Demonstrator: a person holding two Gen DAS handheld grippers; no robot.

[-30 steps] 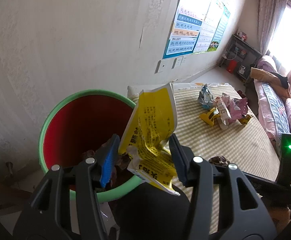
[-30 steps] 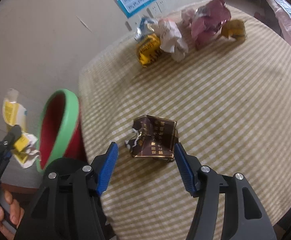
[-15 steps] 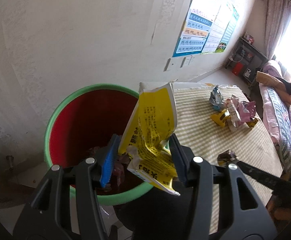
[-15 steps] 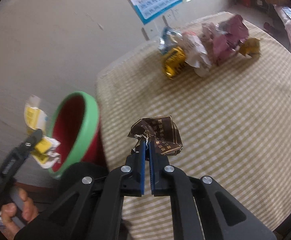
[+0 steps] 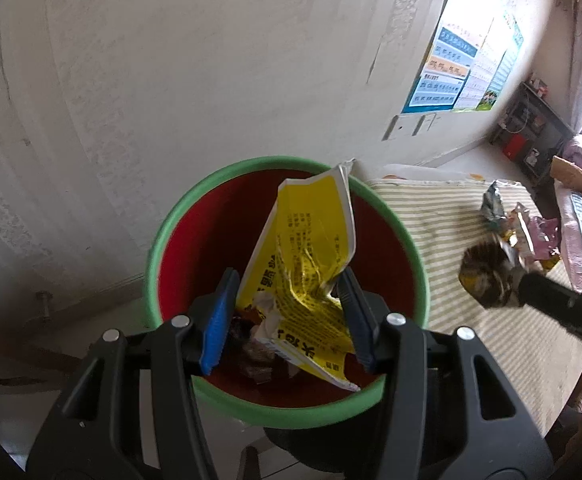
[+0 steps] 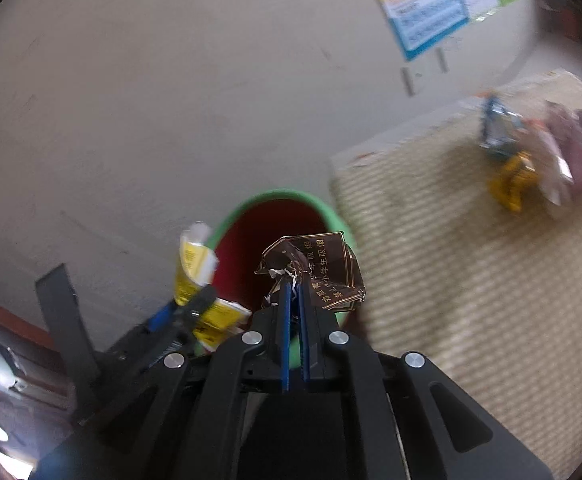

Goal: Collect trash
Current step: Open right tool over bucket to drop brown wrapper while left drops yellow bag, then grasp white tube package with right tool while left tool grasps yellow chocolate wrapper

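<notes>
Wrappers fill both claws. The left claw (image 5: 287, 312) is held over the mouth of the red bin (image 5: 179, 232) with the green rim, its blue pads set apart with the crumpled yellow wrapper (image 5: 311, 256) standing between them; whether the pads actually press it I cannot tell. The right claw (image 6: 295, 300) is closed tight on a torn corner of the brown wrapper (image 6: 323, 268), which sticks up past its fingertips, in front of the bin's rim and beside the striped surface (image 6: 451, 264). More crumpled trash (image 6: 531, 160) lies in a cluster at the surface's far side, well apart from both claws.
</notes>
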